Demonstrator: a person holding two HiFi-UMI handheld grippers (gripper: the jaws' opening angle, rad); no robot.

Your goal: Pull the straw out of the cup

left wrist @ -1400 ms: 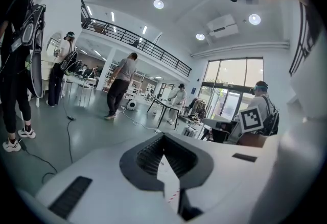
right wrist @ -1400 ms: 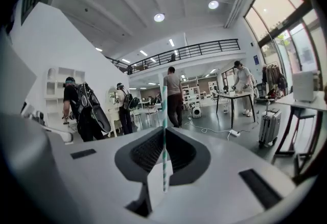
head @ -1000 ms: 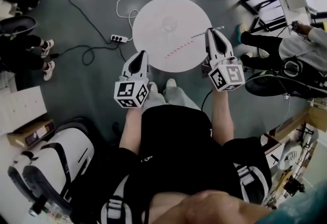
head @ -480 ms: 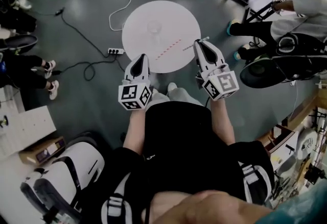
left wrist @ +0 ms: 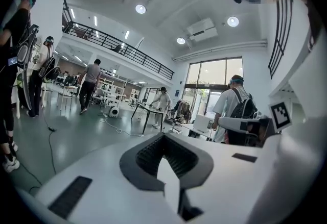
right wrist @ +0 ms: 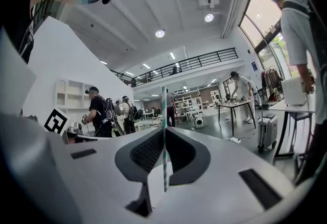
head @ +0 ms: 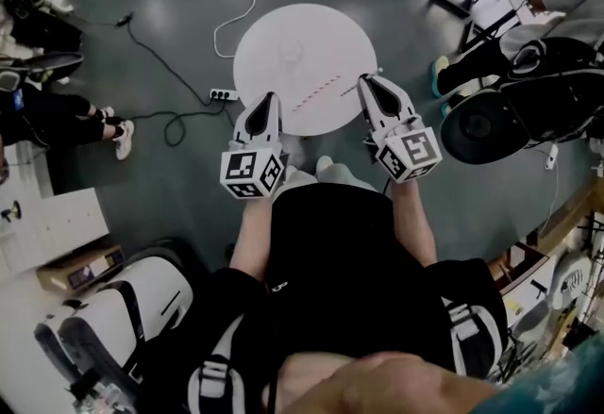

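A round white table [head: 274, 30] carries a clear cup [head: 289, 51] near its middle. A red-and-white striped straw [head: 317, 91] lies flat on the tabletop in front of the cup. My right gripper [head: 366, 82] hovers at the table's near right edge, shut on a green-and-white striped straw [right wrist: 164, 131]. That straw stands upright between the pads in the right gripper view. My left gripper [head: 266, 101] is at the table's near left edge. Its jaws are shut and hold nothing.
A power strip [head: 223, 94] and loose cables [head: 160, 82] lie on the floor left of the table. Seated people and a black round chair [head: 479, 127] crowd the right side. More people's feet [head: 118, 134] are at the left, and white equipment [head: 113, 327] stands at the lower left.
Both grippers have drawn back from over the table toward my body. The right one has carried the green striped straw with it, and the left one has risen a little.
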